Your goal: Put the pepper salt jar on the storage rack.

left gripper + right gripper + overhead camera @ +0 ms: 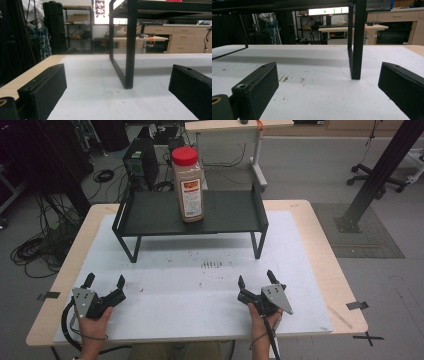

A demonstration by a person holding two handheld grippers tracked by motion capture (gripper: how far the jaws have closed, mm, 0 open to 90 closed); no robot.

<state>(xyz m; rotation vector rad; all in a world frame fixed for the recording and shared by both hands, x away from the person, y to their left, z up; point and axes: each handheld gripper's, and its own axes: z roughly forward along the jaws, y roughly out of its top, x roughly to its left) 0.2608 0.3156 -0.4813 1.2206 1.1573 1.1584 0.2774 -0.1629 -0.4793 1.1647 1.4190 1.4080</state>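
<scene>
Currently both grippers sit low over the white mat near the table's front edge, one in each hand. Left gripper is toward the front-left corner, jaws wide apart, nothing between them. Right gripper is toward the front-right, jaws also apart and empty. A black rack stands across the back half of the mat on thin legs (each gripper view looks at a front leg: left, right). A jar with a red lid stands upright on the rack's shelf, about mid-width, well apart from both grippers. Small dark stains mark the mat ahead of the right gripper.
</scene>
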